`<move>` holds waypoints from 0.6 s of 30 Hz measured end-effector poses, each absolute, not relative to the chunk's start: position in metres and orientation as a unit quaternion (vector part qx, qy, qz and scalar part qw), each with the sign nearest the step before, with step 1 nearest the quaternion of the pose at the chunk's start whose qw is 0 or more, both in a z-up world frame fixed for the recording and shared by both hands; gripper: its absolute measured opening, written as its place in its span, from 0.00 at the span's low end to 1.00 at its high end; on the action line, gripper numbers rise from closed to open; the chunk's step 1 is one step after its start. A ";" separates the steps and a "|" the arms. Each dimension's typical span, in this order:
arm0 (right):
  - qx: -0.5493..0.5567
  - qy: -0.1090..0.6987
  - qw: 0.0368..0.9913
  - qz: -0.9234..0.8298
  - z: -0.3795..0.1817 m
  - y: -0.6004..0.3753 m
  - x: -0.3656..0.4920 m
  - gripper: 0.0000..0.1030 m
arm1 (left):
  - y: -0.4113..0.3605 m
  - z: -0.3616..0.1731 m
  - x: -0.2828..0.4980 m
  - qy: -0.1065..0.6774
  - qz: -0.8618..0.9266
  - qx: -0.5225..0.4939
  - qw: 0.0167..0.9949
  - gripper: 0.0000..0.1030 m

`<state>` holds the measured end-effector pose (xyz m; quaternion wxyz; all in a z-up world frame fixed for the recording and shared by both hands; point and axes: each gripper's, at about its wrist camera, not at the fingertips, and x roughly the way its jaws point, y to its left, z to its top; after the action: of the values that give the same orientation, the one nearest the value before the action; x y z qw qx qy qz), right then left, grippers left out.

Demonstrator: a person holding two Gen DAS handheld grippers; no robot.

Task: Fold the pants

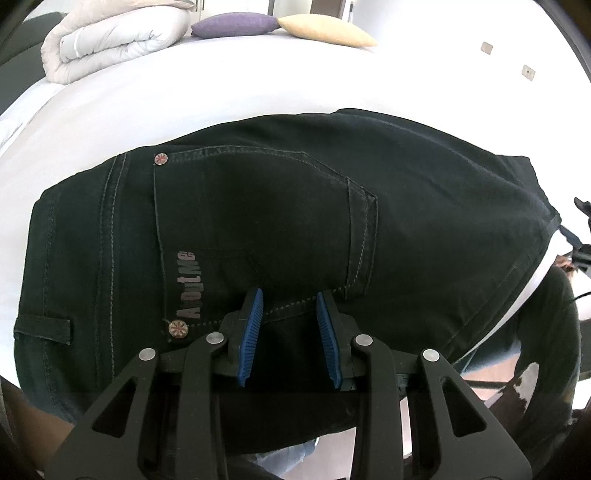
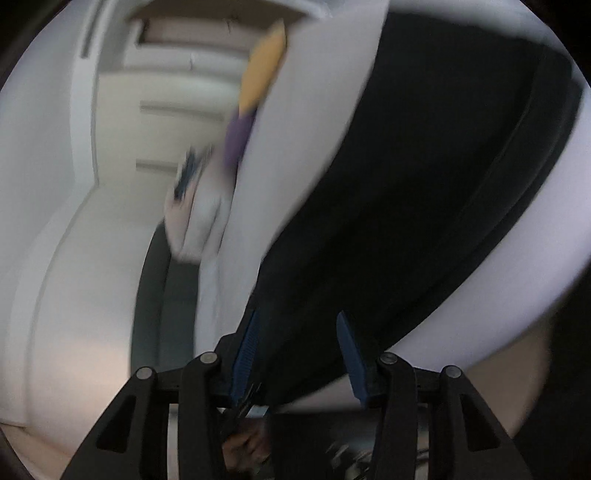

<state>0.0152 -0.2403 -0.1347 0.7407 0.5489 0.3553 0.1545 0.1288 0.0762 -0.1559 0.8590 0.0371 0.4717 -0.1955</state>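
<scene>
**Folded edge released on the right, waist end held down on the left**

The black denim pants (image 1: 280, 221) are spread on the white bed sheet (image 1: 184, 96), waistband toward the left of the left wrist view, with a stitched back pocket and two small metal rivets facing up. A second layer of the same cloth appears to lie over the right-hand part, so a fold is judged to be already laid there.

The left gripper (image 1: 290, 325) is pointed steeply down at the lower pocket seam. Its blue ribbed pads (image 1: 253, 332) stand partly apart with dark cloth between them; whether that cloth is pinched or merely lies under them cannot be told.

The right gripper (image 2: 297, 350) is seen in a blurred, tilted view. Its jaws stand apart, the dark fabric (image 2: 406, 184) lies just past the tips, and nothing is pressed between the pads, so the cloth is judged to be let go.

To do this step well:

- The waist end is best kept pinned until the laid layer is settled.
- The edges of the two layers should be checked for alignment, and any ridge smoothed outward toward the far edge.
- The right gripper is best withdrawn clear of the cloth, so that no corner is dragged back.
- The next grasp is best taken on both layers at once.

A rolled pale duvet (image 1: 110, 37), a purple cushion (image 1: 232, 24) and a yellow cushion (image 1: 325, 31) lie well apart at the far side of the bed.
</scene>
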 end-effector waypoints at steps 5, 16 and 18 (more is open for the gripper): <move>0.538 0.418 0.706 0.193 -0.159 -0.176 0.045 0.47 | 0.082 -0.154 0.122 0.470 -0.199 0.033 0.859 0.28; 0.535 0.475 0.669 0.200 -0.188 -0.137 0.064 0.47 | 0.085 -0.155 0.125 0.469 -0.207 0.031 0.858 0.28; 0.533 0.477 0.669 0.200 -0.189 -0.133 0.069 0.47 | 0.086 -0.156 0.125 0.469 -0.206 0.031 0.858 0.28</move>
<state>0.0688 -0.1329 -0.1895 0.6694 0.5330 0.4770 0.2005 0.1250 0.0856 -0.1559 0.8582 0.0312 0.4690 -0.2063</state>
